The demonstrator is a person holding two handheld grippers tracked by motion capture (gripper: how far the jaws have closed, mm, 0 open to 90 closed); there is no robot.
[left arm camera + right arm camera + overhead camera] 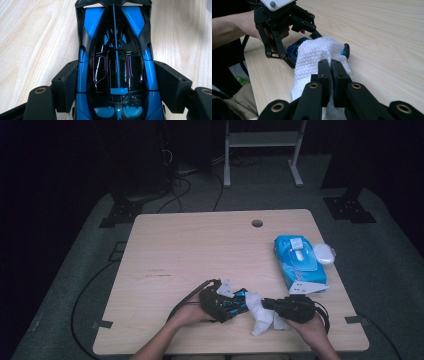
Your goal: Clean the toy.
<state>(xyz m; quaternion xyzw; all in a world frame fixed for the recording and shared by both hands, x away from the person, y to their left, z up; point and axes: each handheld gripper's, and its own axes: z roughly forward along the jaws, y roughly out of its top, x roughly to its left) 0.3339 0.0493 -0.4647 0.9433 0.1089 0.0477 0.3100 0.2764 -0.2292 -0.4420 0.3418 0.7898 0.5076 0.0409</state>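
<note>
1. My left gripper [235, 302] held the toy car [116, 65] by its flanks: each jaw pad pressed against one blue side, the jaws spread as wide as the car's body.
2. In the left gripper view, the car sat lengthwise between the jaws, its black canopy centred and its far end reaching beyond the pad tips over the table [30, 37].
3. My right gripper [330, 63] had its jaws closed almost fully, with only a thin fold of the white wipe [317, 53] pinched between the pads.
4. The wipe ran forward from the right jaw tips and draped over the near end of the car; I saw blue and black bodywork at both edges of the cloth.
5. In the high view, both grippers met near the table's front edge, the wipe [260, 312] between them.
6. A blue wipe pack [297, 262] lay beyond the right gripper, well apart from either set of jaws.
</note>
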